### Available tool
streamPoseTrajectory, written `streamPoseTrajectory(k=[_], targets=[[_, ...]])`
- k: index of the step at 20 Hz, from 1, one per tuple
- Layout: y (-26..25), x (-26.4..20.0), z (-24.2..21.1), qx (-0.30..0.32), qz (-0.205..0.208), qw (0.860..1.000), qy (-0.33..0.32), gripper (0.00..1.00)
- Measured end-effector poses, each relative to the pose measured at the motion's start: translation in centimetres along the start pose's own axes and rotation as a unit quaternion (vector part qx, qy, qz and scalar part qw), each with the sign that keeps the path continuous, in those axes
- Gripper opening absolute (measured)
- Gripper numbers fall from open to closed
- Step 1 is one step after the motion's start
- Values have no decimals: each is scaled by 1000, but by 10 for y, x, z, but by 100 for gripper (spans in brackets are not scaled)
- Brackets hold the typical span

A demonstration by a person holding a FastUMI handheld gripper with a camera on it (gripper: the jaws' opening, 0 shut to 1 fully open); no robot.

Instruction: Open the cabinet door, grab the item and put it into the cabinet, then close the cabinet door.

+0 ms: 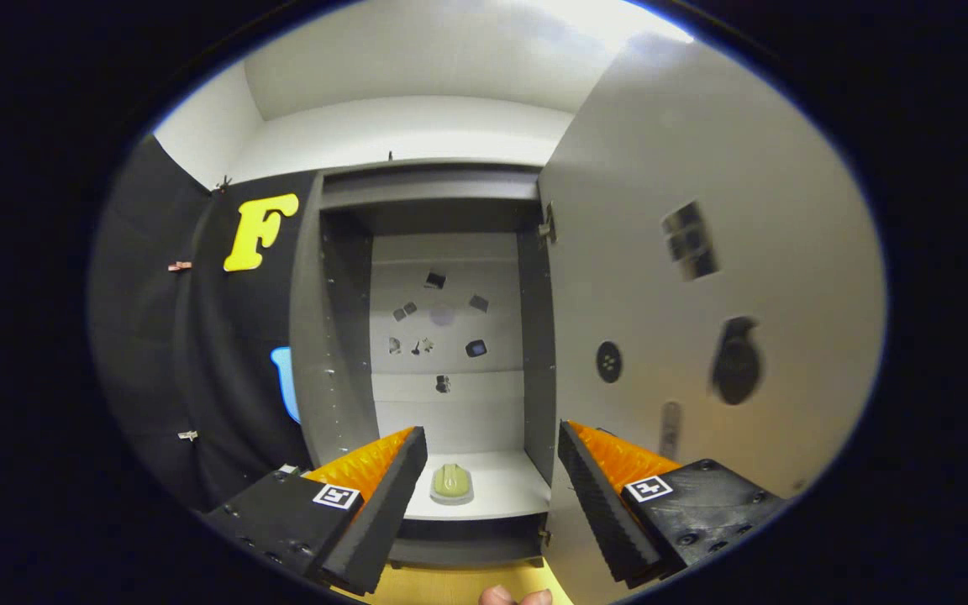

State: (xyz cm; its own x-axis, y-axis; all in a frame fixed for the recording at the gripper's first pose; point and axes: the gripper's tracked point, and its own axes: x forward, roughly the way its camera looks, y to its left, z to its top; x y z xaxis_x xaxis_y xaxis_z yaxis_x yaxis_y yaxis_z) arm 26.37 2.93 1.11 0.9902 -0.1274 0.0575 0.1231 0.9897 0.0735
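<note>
Looks like a mock-up test booth to us, not an actual home.

We're seeing black cloth (198, 336) hung as a wall at the left of the frame, clipped up under a plain white wall (400, 126) and ceiling. Dead centre sits a bare grey cabinet (333, 319) with small printed marker squares (435, 280) stuck on its back panel, and more stuck on the open door (702, 294) at right. That's staged rig stuff, nothing lived-in.

The cabinet (334, 336) is grey, with a paler grey back panel (447, 252) dotted with small dark stickers (435, 280). Its open door (702, 210) is light grey with dark patches. The item (451, 481) on the pale shelf (501, 491) is olive green.
</note>
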Motion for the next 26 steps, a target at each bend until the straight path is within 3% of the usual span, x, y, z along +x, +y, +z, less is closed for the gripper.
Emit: streamPoseTrajectory(k=[7, 14, 21, 26], targets=[[-38, -106, 20, -5, 5, 1000, -15, 99], [-118, -186, 27, -22, -40, 999, -6, 99], [-221, -170, 5, -47, -144, 988, 14, 99], [-243, -136, -21, -45, -152, 986, 44, 99]])
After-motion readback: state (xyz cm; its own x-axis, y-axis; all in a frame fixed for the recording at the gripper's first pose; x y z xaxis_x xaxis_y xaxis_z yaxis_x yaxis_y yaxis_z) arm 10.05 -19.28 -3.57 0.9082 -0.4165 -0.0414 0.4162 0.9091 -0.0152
